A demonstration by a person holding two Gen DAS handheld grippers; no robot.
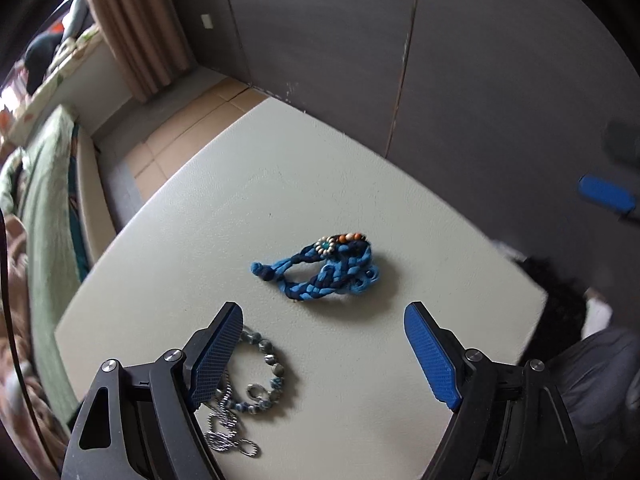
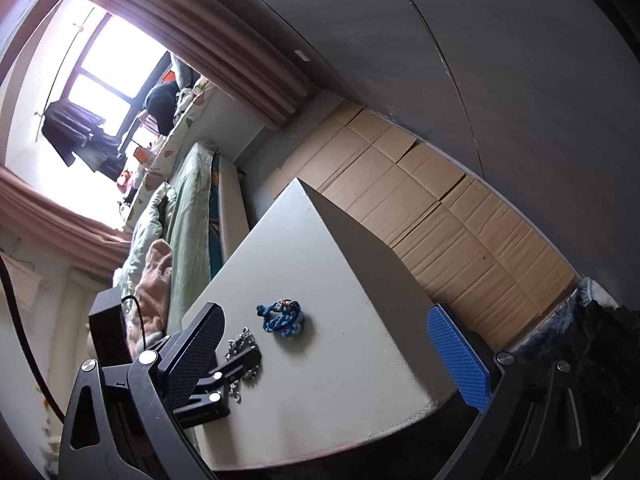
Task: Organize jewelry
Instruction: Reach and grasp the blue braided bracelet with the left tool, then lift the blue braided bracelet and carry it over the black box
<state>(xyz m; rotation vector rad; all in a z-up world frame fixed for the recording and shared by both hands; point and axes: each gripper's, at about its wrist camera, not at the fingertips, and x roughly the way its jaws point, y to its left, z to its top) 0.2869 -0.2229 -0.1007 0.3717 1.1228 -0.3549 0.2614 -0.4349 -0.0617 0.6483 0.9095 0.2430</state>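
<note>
A blue braided bracelet [image 1: 320, 272] with a beaded flower lies in the middle of the white table [image 1: 200, 220]. My left gripper [image 1: 323, 308] hovers just in front of it, open, with nothing between its jaws. A grey-blue beaded bracelet [image 1: 266, 376] and a silver chain [image 1: 228, 428] lie beside and under its left finger [image 1: 218, 344]. My right gripper [image 2: 324, 314] is open and held above the table's near edge, apart from the braided bracelet [image 2: 282, 318] and the chain [image 2: 240, 342]. One blue pad [image 1: 608, 196] of it shows at the right of the left wrist view.
A bed with a green quilt [image 1: 44, 200] runs along the table's left side. Grey cabinet doors [image 1: 400, 60] stand behind the table. Flattened cardboard [image 2: 440, 220] covers the floor. A black fluffy rug [image 1: 560, 292] and a person's grey-clad leg [image 1: 600, 360] are at the right.
</note>
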